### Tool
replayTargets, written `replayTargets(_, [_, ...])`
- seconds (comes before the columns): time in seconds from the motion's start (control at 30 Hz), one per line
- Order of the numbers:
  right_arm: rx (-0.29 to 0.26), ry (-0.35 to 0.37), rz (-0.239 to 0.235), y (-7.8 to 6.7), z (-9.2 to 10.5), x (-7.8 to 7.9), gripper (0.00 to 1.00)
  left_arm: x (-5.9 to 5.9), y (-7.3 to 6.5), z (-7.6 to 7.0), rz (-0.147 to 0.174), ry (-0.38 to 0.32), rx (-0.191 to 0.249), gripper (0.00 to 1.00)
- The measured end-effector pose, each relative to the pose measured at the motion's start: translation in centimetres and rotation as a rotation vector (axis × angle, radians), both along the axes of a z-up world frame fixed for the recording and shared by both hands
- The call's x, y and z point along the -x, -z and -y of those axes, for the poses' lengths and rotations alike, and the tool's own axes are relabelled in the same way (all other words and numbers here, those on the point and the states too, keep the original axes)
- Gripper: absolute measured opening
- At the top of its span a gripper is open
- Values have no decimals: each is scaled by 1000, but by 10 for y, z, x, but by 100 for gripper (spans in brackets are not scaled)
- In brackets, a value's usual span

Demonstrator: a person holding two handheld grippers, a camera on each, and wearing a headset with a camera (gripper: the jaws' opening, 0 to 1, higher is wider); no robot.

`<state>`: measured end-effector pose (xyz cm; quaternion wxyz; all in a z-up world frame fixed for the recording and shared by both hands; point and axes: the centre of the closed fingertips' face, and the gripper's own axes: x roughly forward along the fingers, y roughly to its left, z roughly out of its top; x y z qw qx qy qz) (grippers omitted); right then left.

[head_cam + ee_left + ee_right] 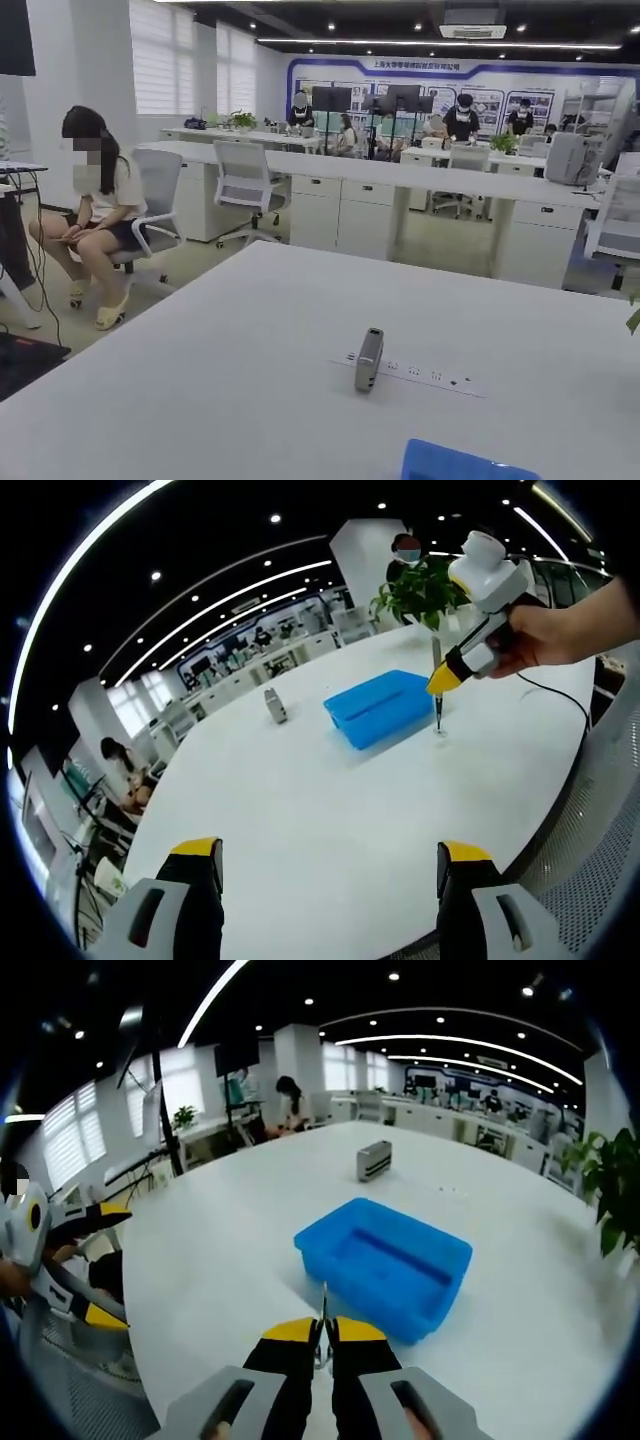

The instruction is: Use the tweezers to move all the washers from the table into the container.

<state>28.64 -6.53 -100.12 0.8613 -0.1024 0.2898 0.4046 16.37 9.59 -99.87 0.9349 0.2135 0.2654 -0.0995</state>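
Blue and open on top, the container (385, 1265) sits on the white worktop (220, 1250), just past the tips of your right tongs (322, 1328). Those tongs are pinched tight on the thin tweezers (323, 1302). The tweezers point down at the worktop, close to the near wall of the container. Your left tongs (330, 865) are spread wide, hold nothing, and are well away from the container. I cannot pick out any washers; they are too small to see.

Here is what could go wrong. The tweezers are skinny, so they may twist in the right tongs if you push the tips hard on the worktop. A washer is flat, so it could slip out or flick away. You could also bump the container and slide it.
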Motion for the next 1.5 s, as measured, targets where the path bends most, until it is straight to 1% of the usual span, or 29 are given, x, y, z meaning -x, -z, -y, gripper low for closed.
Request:
replayTargets(0.13, [-4,-11,19,-9,-6,-3,1,0,0,0,0,-2,2,90])
replayTargets(0.4, [-10,-22,40,-20,-11,-11,1,0,0,0,-4,-1,2,91])
replayTargets(0.47, [-12,-24,45,-22,-12,-14,1,0,0,1,-3,-1,8,91])
replayTargets(0.7, [-13,-27,60,-29,-11,-21,1,0,0,0,-3,-4,8,90])
replayTargets(0.77, [-18,-23,63,-31,-10,-23,1,0,0,1,-1,-1,15,90])
replayTargets(1.03, [-44,-11,75,-38,-10,-34,1,0,2,2,-14,10,10,89])
replayTargets(1.2, [-57,-16,83,-41,-13,-38,1,0,3,2,-20,9,8,89])
replayTargets(1.27, [-61,-18,84,-41,-14,-39,1,0,1,1,-12,5,17,87])
replayTargets(1.37, [-67,-26,81,-41,-16,-39,1,-1,1,1,-13,5,24,86])
replayTargets(1.43, [-64,-36,81,-40,-18,-41,1,-1,-2,0,-2,0,38,86])
replayTargets(1.5, [-69,-41,81,-40,-20,-44,1,-1,-1,-2,-9,-10,39,86])
